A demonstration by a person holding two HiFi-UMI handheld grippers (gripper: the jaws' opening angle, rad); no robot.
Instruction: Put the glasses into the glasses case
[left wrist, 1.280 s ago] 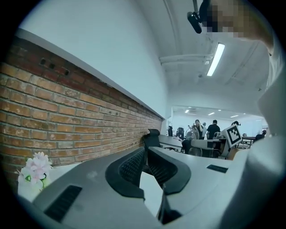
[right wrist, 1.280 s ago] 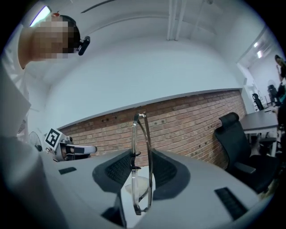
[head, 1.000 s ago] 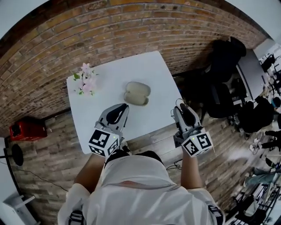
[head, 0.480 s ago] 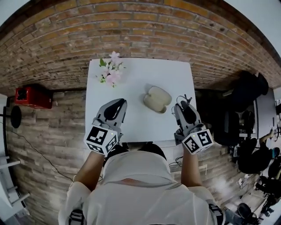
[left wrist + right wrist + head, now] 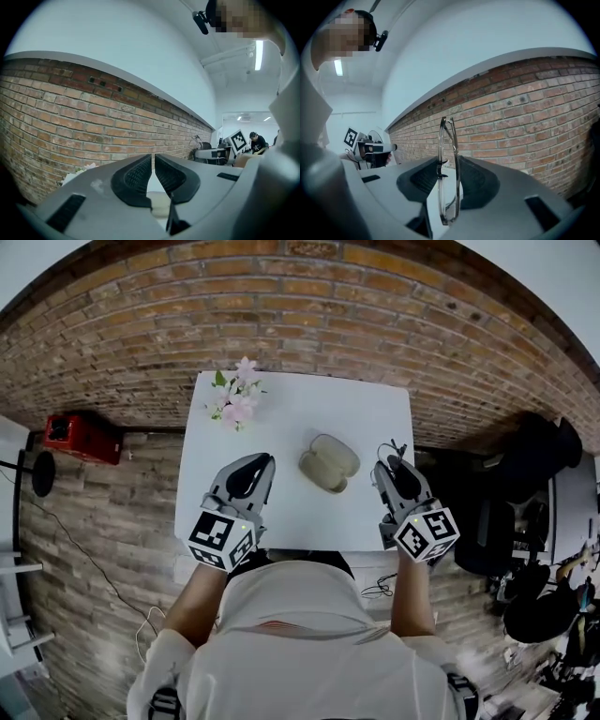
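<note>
An open beige glasses case lies in the middle of the white table. My right gripper is at the table's right edge, right of the case, and is shut on the thin-framed glasses. In the right gripper view the folded glasses stand upright between the pads of that gripper. My left gripper hovers over the table's near left part, left of the case. Its jaws are shut with nothing between them, and a bit of the case shows below them.
Pink flowers stand at the table's far left corner. A brick wall runs behind the table. A red box sits on the floor at the left, and dark chairs stand to the right.
The view has swung so the table sits square in front. Both grippers moved in over its near edge; the right one carried the glasses from off the table's corner to beside the case.
</note>
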